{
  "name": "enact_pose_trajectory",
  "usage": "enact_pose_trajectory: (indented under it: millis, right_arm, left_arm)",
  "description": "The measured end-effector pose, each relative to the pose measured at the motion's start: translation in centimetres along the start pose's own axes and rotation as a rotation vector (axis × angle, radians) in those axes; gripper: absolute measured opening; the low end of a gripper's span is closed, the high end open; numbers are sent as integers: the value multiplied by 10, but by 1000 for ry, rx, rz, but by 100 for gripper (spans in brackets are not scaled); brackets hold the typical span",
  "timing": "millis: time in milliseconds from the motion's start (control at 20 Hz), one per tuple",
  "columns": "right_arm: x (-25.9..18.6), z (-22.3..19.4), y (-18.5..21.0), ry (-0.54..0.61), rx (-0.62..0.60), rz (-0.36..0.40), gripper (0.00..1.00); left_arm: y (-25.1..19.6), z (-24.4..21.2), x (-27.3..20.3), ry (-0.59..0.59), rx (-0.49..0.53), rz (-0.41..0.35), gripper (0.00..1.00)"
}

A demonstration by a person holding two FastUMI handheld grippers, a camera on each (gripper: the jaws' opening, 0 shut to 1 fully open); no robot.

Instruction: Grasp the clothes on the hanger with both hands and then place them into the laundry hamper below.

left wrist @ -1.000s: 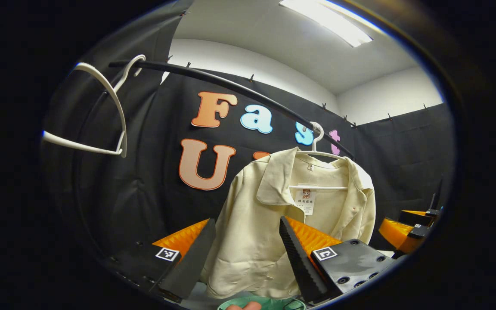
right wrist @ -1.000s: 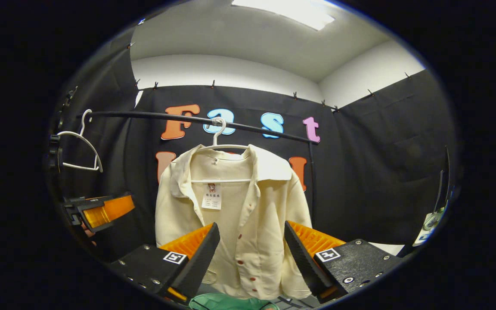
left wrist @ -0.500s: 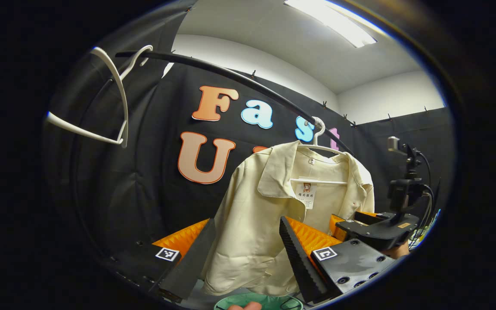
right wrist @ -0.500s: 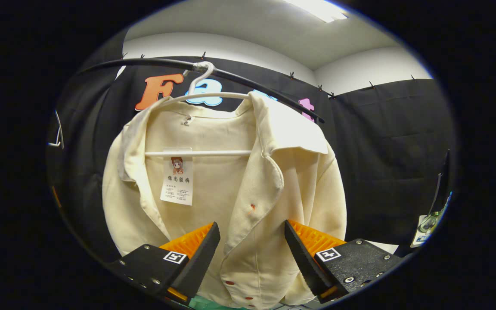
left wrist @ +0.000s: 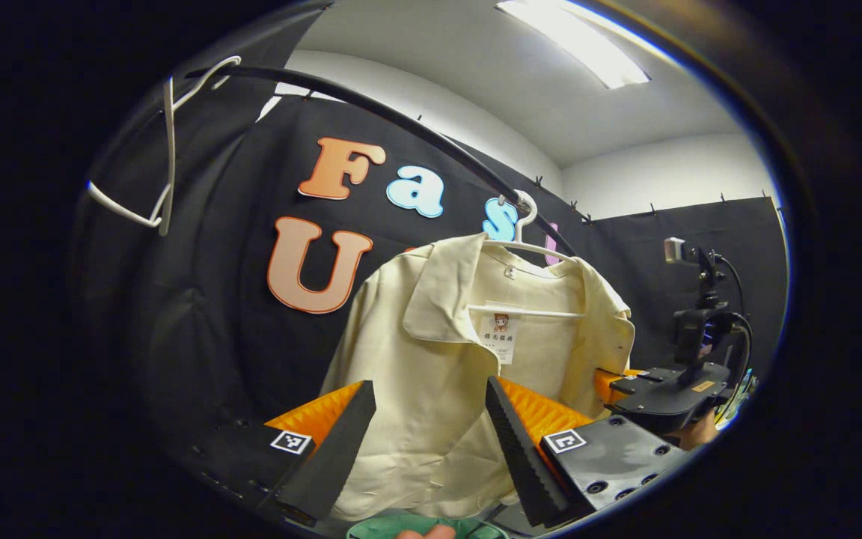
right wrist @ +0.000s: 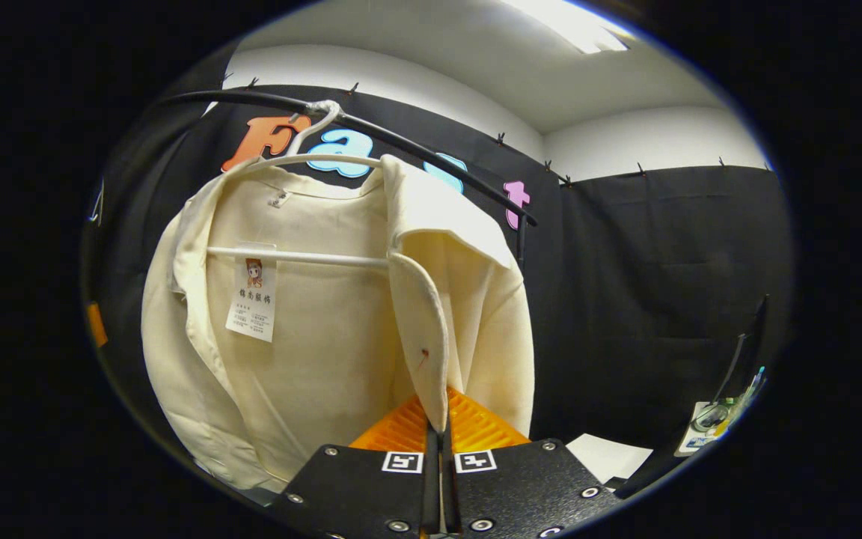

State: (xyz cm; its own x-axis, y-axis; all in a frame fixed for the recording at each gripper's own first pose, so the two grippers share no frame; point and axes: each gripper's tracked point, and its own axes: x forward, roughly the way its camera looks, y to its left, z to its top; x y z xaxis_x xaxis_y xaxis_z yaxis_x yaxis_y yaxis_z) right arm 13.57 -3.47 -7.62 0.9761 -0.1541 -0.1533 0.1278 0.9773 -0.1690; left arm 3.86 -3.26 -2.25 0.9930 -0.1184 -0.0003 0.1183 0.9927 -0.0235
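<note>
Now right gripper point(right wrist: 438, 442) newly clamped on shirt point(right wrist: 311, 329) lapel; left gripper point(left wrist: 431, 427) still wide.

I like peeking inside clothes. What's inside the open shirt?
Inside the shirt you can see a white hanger bar and a paper tag. The hanger's shoulders are covered by cloth.

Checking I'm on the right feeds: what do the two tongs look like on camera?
The left tongs have black plastic bodies studded with round screws, each carrying a square black-and-white marker, and ridged wedge-shaped fingers. The right tongs match; the left gripper view shows a small camera mast with black cables on top.
</note>
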Motion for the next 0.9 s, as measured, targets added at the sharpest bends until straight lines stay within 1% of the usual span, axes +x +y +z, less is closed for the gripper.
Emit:
enact_pose_trajectory:
  millis: [50, 100, 150, 200, 250, 300, 350, 450, 550, 600, 650, 700, 750, 800, 900]
  right_arm:
    - [-5, 5, -2, -14, -6, 6, 1]
    - [-10, 11, -4, -24, -8, 14, 0]
    - [-15, 16, -2, -24, -3, 29, 0]
    - [-19, 20, -2, -23, 0, 44, 0]
    - [-22, 21, -3, -24, 1, 50, 0]
    - [-24, 22, -5, -26, 2, 56, 0]
    - [-25, 23, -5, -28, 4, 64, 0]
    - [-25, 23, -3, -25, 11, 79, 0]
    - [-26, 24, -3, -24, 24, 91, 0]
    - [-27, 24, -4, -24, 27, 95, 0]
    - [-27, 25, -4, -25, 28, 98, 0]
    - [-28, 25, -4, -27, 30, 101, 0]
    - [-29, 25, -4, -25, 33, 105, 0]
    - [-30, 25, -4, -25, 39, 109, 0]
    - [-32, 28, -2, -32, 50, 114, 0]
  left_arm:
    - [-3, -3, 11, -5, -2, 12, 100]
    - [-10, -5, 24, -14, -4, 10, 97]
    - [-21, -11, 36, -14, -7, -2, 100]
    - [-32, -18, 47, -17, -10, -18, 96]
    - [-41, -24, 54, -19, -7, -27, 97]
    - [-46, -31, 62, -37, 14, -19, 96]
    - [-44, -38, 75, -52, 53, 13, 97]
    - [-31, -48, 93, -73, 124, 108, 97]
    - [-18, -59, 104, -70, 156, 178, 97]
    - [-8, -62, 109, -68, 184, 209, 97]
    - [7, -59, 112, -85, 223, 258, 97]
    - [19, -54, 113, -104, 258, 295, 94]
    - [23, -53, 114, -112, 281, 303, 99]
    - [28, -54, 112, -103, 304, 306, 91]
    - [37, -50, 110, -92, 336, 295, 53]
